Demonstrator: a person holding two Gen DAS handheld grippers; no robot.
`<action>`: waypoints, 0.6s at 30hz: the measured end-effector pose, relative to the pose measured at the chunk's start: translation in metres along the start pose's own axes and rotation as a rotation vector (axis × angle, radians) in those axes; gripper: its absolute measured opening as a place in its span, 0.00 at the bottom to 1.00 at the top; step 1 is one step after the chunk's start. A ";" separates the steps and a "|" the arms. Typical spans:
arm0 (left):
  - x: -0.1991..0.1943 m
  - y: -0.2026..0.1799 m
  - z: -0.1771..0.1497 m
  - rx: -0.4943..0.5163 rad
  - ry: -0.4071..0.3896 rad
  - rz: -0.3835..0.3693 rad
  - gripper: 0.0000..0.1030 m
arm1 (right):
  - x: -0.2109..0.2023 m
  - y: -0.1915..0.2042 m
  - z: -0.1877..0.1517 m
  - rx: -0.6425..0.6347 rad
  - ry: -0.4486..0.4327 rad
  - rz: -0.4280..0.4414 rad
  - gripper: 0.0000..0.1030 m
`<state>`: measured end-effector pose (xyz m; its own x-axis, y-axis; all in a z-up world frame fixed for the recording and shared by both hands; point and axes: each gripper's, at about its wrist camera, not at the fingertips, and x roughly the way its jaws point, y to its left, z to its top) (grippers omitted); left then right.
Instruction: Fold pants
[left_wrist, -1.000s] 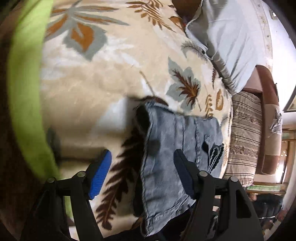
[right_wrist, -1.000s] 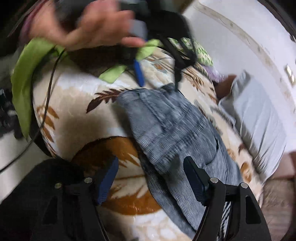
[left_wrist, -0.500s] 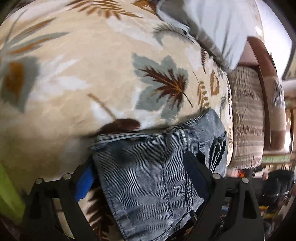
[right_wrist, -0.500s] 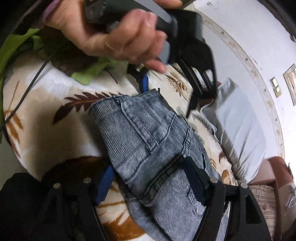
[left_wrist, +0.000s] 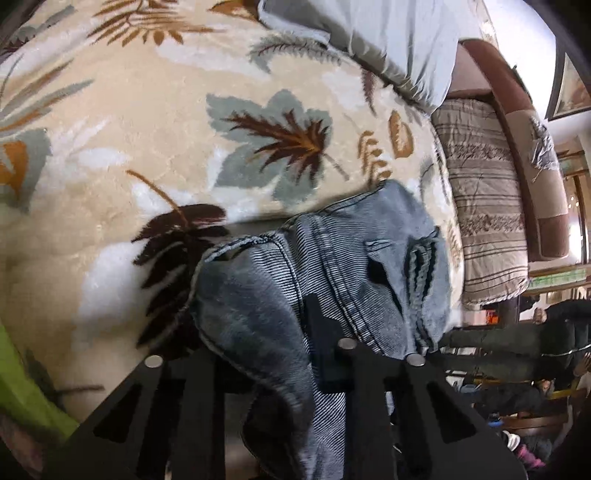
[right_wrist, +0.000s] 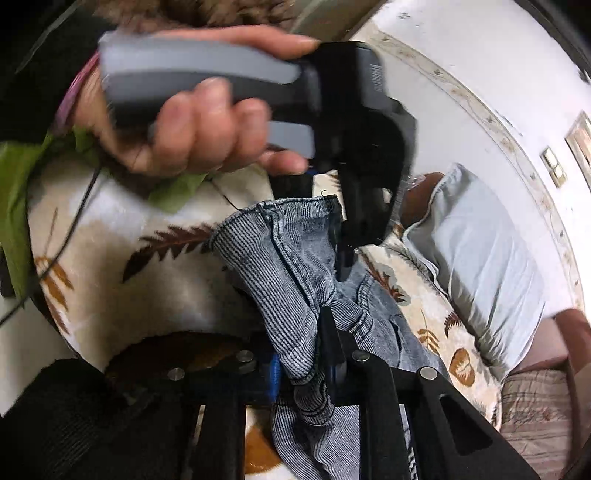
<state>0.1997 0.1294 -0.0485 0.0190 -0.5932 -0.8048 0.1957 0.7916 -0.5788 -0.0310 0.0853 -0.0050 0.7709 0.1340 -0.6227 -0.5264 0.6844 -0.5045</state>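
Grey-blue washed denim pants (left_wrist: 369, 258) lie on a leaf-patterned blanket (left_wrist: 184, 129). My left gripper (left_wrist: 273, 332) is closing, and a bunched fold of the pants is pinched between its black fingers (left_wrist: 317, 325), raised off the blanket. In the right wrist view a hand (right_wrist: 192, 140) holds that left gripper (right_wrist: 321, 221) at the pants' far hemmed edge (right_wrist: 280, 266). My right gripper (right_wrist: 303, 354) is closing too. The near edge of the denim is clamped between its blue pad and its black finger (right_wrist: 328, 343). The cloth hangs taut and creased between the two grips.
A pale blue pillow (left_wrist: 388, 37) (right_wrist: 480, 258) lies at the head of the bed by the white wall. A striped brown quilt (left_wrist: 487, 206) sits beyond the bed's edge. Green cloth (right_wrist: 14, 192) and a thin black cable (right_wrist: 74, 229) lie on the left.
Both grippers have gone from wide open around the flat pants to closed on them. The denim is now bunched and lifted at both edges, and the left gripper has come closer.
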 end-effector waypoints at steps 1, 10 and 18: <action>-0.006 -0.005 -0.001 -0.009 -0.013 -0.009 0.16 | -0.005 -0.006 0.000 0.020 -0.007 0.008 0.17; -0.030 -0.063 -0.003 0.002 -0.081 0.009 0.16 | -0.046 -0.061 -0.013 0.200 -0.059 0.046 0.16; -0.029 -0.123 0.004 0.060 -0.109 0.044 0.14 | -0.064 -0.115 -0.041 0.374 -0.083 0.061 0.16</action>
<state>0.1787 0.0488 0.0466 0.1344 -0.5728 -0.8086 0.2502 0.8092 -0.5317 -0.0345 -0.0314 0.0680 0.7767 0.2290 -0.5868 -0.4165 0.8856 -0.2056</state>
